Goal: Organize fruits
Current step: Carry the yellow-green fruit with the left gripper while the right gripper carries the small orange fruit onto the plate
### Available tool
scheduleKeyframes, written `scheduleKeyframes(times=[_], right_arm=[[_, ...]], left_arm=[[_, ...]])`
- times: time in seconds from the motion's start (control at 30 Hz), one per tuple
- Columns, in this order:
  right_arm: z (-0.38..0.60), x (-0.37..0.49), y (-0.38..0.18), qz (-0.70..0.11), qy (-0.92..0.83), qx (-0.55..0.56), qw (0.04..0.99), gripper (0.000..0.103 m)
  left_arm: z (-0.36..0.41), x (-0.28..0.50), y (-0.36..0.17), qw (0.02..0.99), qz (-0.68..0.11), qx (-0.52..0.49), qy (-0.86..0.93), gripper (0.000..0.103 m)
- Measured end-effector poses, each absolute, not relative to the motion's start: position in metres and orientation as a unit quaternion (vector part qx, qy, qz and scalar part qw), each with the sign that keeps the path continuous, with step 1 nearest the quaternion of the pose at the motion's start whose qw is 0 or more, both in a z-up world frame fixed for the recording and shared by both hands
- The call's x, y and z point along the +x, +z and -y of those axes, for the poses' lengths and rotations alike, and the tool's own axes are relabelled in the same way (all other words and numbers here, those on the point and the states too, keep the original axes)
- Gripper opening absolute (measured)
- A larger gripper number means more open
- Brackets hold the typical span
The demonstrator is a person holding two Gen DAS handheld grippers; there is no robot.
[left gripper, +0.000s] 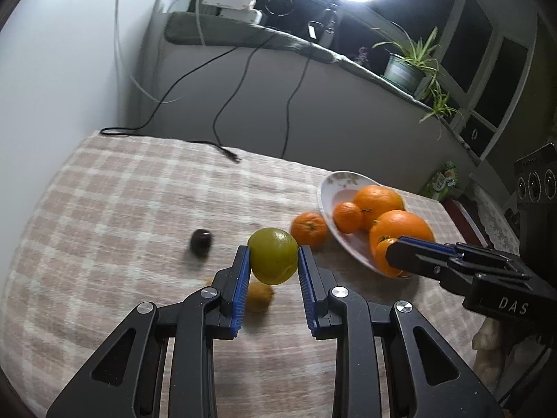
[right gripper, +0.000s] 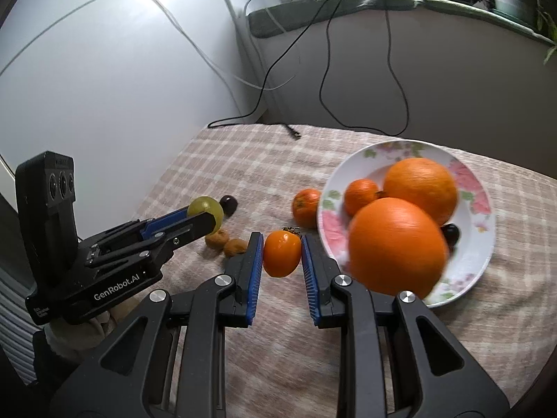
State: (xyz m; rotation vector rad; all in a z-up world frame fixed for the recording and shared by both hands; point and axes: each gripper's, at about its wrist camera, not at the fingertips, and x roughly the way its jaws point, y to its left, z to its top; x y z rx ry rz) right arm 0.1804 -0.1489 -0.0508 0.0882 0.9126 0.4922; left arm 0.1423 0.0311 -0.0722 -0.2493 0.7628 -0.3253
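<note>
My left gripper (left gripper: 273, 256) is shut on a round green fruit (left gripper: 273, 256) and holds it above the checked tablecloth; it also shows in the right wrist view (right gripper: 205, 210). My right gripper (right gripper: 281, 254) is shut on a small orange persimmon (right gripper: 281, 253), just left of the floral plate (right gripper: 480, 244). The plate holds two big oranges (right gripper: 397, 247), a small mandarin (right gripper: 361, 196) and a dark plum (right gripper: 452, 234). A mandarin (right gripper: 305, 207) lies on the cloth beside the plate. A dark plum (right gripper: 229, 204) and two small brown fruits (right gripper: 226, 242) lie on the cloth.
The table has a checked cloth (left gripper: 122, 202) and a black cable end (left gripper: 231, 155) at its far side. Behind it is a low wall with a ledge, a potted plant (left gripper: 407, 66) and a bright lamp. A white wall stands to the left.
</note>
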Motion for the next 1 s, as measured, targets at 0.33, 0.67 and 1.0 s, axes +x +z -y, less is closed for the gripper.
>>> scheduleKeyframes(times=[0.33, 0.67, 1.0], right_arm=[[0.196, 0.183, -0.037, -0.420, 0.215, 0.067, 0.879, 0.023], [0.233, 0.187, -0.034, -0.413, 0.223, 0.115, 0.875, 0.023], [0.266, 0.193, -0.032, -0.402, 0.193, 0.118, 0.887, 0.023]], left_arm=[[0.001, 0.149, -0.067, 0.905, -0.369, -0.110, -0.179, 0.026], [0.032, 0.162, -0.067, 0.902, -0.371, -0.098, -0.199, 0.026], [0.049, 0.171, -0.069, 0.900, -0.374, -0.088, -0.207, 0.026]])
